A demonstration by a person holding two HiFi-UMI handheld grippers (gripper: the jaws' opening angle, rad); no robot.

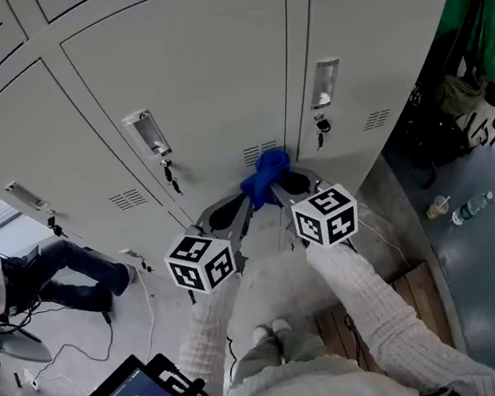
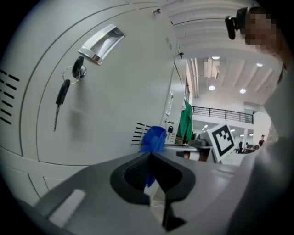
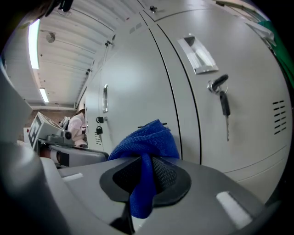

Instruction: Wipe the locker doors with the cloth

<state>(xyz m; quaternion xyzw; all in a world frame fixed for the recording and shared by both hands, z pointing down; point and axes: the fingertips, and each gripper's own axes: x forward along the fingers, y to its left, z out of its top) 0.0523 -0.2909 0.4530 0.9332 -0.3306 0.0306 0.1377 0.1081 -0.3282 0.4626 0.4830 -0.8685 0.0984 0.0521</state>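
Sleeved arms (image 1: 369,305) hold the left tool (image 1: 249,194) and right tool (image 1: 276,188), both clamped on the blue cloth (image 1: 265,171) at the lower edge of the middle locker door (image 1: 201,79) by its vents (image 1: 260,152), keys (image 1: 171,178) dangling above, green clothes (image 1: 490,23) hanging rightward.

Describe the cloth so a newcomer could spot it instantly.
Start at the wall of pale grey lockers, then the vent slots low on the middle door. There the left gripper and right gripper both pinch a bunched cloth. It is the only bright blue thing against the grey doors.
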